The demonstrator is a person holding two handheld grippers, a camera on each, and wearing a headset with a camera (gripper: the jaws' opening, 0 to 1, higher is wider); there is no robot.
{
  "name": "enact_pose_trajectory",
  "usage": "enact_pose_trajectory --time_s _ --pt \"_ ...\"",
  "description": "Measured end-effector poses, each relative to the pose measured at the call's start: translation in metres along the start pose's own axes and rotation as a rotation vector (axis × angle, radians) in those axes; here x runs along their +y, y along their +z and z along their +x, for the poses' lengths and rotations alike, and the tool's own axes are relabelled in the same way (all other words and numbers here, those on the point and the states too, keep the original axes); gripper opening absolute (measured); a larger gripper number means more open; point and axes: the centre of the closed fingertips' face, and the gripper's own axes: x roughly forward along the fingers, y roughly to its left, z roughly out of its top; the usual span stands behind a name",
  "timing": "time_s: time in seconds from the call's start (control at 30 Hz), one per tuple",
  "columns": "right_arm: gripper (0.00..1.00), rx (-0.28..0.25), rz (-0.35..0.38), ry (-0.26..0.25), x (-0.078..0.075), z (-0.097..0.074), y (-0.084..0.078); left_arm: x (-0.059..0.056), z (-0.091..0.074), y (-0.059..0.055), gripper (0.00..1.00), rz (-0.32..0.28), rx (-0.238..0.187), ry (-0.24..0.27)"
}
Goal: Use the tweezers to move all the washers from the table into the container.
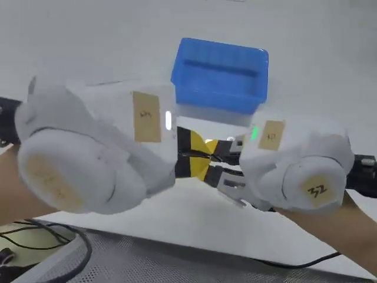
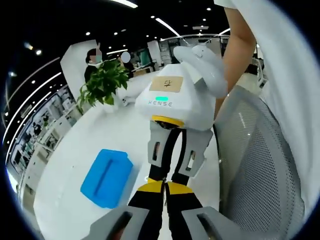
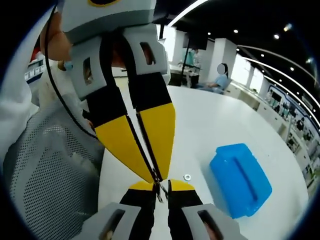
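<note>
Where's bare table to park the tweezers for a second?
Free: the wide white table beyond the washer, and left of the blue container in the head view. Crowded: in front of the container, where the left gripper and right gripper meet tip to tip around the tweezers.

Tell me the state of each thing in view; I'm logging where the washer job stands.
Left gripper: shut on the tweezers.
Right gripper: tip to tip with the left one, the tweezers' end between its jaws; whether it grips them is unclear.
Washer: lying flat on the table, apart from the container.
Blue container: standing on the table; contents not visible.
</note>
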Motion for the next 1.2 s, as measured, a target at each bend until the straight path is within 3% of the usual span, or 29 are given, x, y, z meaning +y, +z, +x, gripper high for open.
enact_pose_trajectory --time_s 0.07,0.1,0.17,0.27,0.3,0.37,0.4,0.43,0.5,0.6,0.63,0.73,0.83,0.9,0.97,1.03,1.2 --pt "0.04 -0.008 0.009 -0.006 -0.007 0.001 0.005 0.009 -0.002 0.002 0.00 -0.020 -0.018 0.051" --pt "0.04 -0.019 0.016 -0.014 -0.010 0.001 0.009 0.017 -0.004 0.003 0.00 -0.029 -0.033 0.102" --pt "0.03 -0.030 0.031 -0.026 -0.020 0.002 0.016 0.031 -0.009 0.008 0.00 -0.078 -0.096 0.196" --pt "0.03 -0.064 0.069 -0.049 -0.034 0.004 0.027 0.048 -0.019 0.002 0.24 -0.225 -0.129 0.311" --pt "0.03 -0.084 0.107 -0.058 -0.040 0.006 0.032 0.055 -0.025 -0.004 0.33 -0.259 -0.121 0.370" --pt "0.03 -0.108 0.136 -0.080 -0.051 0.010 0.036 0.070 -0.039 -0.014 0.49 -0.343 -0.146 0.500" --pt "0.03 -0.120 0.160 -0.095 -0.056 0.013 0.037 0.070 -0.042 -0.021 0.57 -0.406 -0.144 0.515" --pt "0.03 -0.118 0.165 -0.096 -0.059 0.015 0.036 0.073 -0.049 -0.031 0.64 -0.492 -0.153 0.561" --pt "0.03 -0.144 0.209 -0.123 -0.068 0.021 0.036 0.078 -0.062 -0.045 0.77 -0.573 -0.174 0.657" --pt "0.03 -0.188 0.357 -0.108 -0.075 0.027 0.033 0.070 -0.082 -0.076 0.85 -0.685 -0.148 0.759" --pt "0.03 -0.197 0.377 -0.110 -0.078 0.028 0.032 0.069 -0.084 -0.078 0.86 -0.691 -0.146 0.770" --pt "0.03 -0.194 0.394 -0.112 -0.083 0.034 0.026 0.051 -0.089 -0.101 0.86 -0.755 -0.079 0.808" --pt "0.03 -0.192 0.401 -0.113 -0.086 0.039 0.023 0.043 -0.093 -0.108 0.86 -0.773 -0.053 0.857" --pt "0.03 -0.191 0.408 -0.107 -0.088 0.043 0.021 0.038 -0.093 -0.109 0.82 -0.805 -0.059 0.876" --pt "0.03 -0.191 0.422 -0.093 -0.086 0.047 0.022 0.035 -0.096 -0.107 0.79 -0.836 -0.093 0.915" --pt "0.03 -0.188 0.414 -0.091 -0.084 0.049 0.023 0.032 -0.092 -0.110 0.81 -0.863 -0.089 0.917" --pt "0.03 -0.167 0.371 -0.089 -0.082 0.051 0.022 0.034 -0.089 -0.111 0.82 -0.825 -0.071 0.935"
